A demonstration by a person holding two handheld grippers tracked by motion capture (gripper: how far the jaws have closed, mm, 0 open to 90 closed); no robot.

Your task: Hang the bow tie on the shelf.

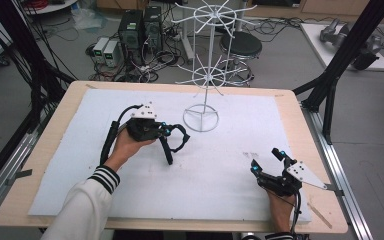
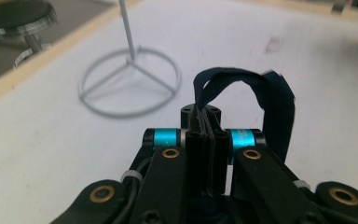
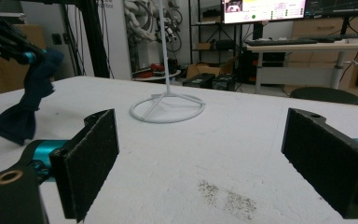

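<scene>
The dark cloth strip [image 2: 270,107] vanishes between the left tongs' [image 2: 207,128] pressed pads, its clamped part hidden. In the right gripper view, the white wire stand's [image 3: 167,108] top is cut off, and the strip's lower end is blurred.

I see the rack [image 1: 201,118] standing mid-table at the back, my left gripper [image 1: 169,131] with the strap [image 1: 176,142] just left of it, my right gripper [image 1: 265,165] near the front right.
</scene>
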